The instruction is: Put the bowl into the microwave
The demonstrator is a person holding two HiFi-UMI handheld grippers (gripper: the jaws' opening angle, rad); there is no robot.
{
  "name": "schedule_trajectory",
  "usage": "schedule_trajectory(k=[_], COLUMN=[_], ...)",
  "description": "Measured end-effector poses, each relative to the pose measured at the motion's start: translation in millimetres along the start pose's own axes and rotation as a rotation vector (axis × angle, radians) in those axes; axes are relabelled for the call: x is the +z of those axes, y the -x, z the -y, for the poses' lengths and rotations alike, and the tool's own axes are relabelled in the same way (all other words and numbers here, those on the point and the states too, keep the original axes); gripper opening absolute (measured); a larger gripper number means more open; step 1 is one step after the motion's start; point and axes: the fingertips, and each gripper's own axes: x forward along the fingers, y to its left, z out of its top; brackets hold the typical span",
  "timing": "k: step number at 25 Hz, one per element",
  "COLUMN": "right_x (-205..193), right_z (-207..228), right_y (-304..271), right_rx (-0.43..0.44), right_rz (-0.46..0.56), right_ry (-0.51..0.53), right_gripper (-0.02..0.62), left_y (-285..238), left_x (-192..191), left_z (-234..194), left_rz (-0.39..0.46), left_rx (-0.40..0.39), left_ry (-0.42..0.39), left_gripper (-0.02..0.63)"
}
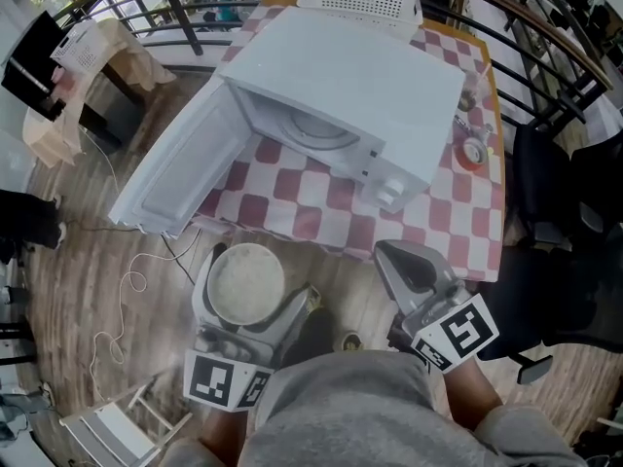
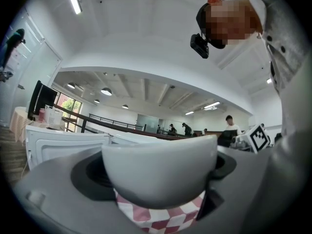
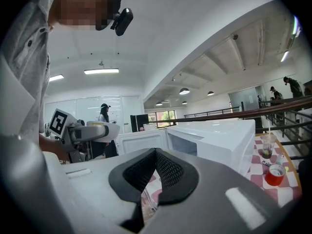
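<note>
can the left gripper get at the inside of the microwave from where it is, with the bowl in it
Probably yes. The door of the microwave is swung wide open to the side, its cavity faces the left gripper, which is shut on the bowl, and nothing visible stands between them.

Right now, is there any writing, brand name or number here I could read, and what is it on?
No text can be read in any view.
On the cubes of the left gripper and right gripper: black-and-white square patterns only, no letters.
On the microwave front: any print is too small to read.
On the white bowl: nothing printed.
On the red cup: too blurred to tell.
</note>
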Motion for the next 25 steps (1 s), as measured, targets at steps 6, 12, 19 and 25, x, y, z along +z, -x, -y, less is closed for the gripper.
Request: schedule_trajectory(k=[6,12,19,25], right_x=[11.6,22.9,26.0,23.5], right_z=[4.7,11.9,14.3,9.1], right_y=[-26.4,-44.7,-62.9,-68.6], right_rx=[-0.022,-0.054,-0.083,-0.101], right_rz=[0.006,0.021,0.022,0.016], right_ry=[0.007,0.018,0.017,0.024], right_gripper=[0.0,0.0,0.0,0.0], left_y=[-15.7,-33.2,-45.8,-46.7], left_x=[3.7,8.0,11.8,5.9], left_z=[-23.3,-38.8,-54.5,-62.8], left_rz=[0.001,0.008,0.012,0.009], left_rx=[-0.025,-0.063,-0.103,-0.122], left_ry=[-0.007,-0.021,-0.019,-0.007], left_gripper=[0.529,0.529,0.529,0.529])
